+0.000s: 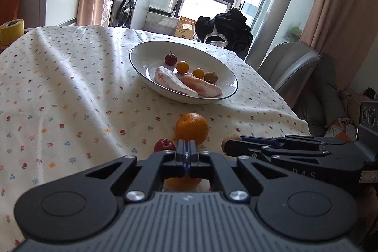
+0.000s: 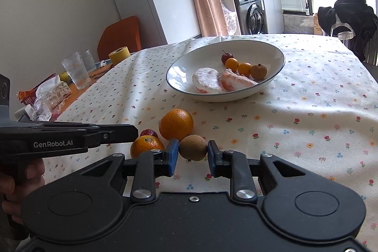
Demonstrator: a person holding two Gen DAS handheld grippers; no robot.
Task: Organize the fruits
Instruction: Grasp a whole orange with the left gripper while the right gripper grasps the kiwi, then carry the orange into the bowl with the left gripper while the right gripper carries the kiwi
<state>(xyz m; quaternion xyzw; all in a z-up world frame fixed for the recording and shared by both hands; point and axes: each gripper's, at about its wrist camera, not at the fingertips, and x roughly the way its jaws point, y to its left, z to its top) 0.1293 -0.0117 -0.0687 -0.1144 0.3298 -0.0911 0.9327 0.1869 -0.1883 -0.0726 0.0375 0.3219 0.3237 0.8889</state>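
Two claws sit near you: your right claw (image 2: 191, 152) pinches the brown fruit (image 2: 192, 147), with the bowl (image 2: 271, 79) straight ahead, far side; your left claw (image 1: 186, 150) is pressed together, empty.

tablecloth (image 2: 307, 110): matt printed cloth
bowl (image 2: 280, 56): glossy white ceramic
orange (image 2: 176, 124): dimpled, slightly shiny
brown fruit (image 2: 193, 147): dull, rough

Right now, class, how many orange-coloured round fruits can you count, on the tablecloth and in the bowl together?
4. Two small ones sit in the white bowl; a large orange and another lie on the tablecloth beside the grippers. More may be hidden.
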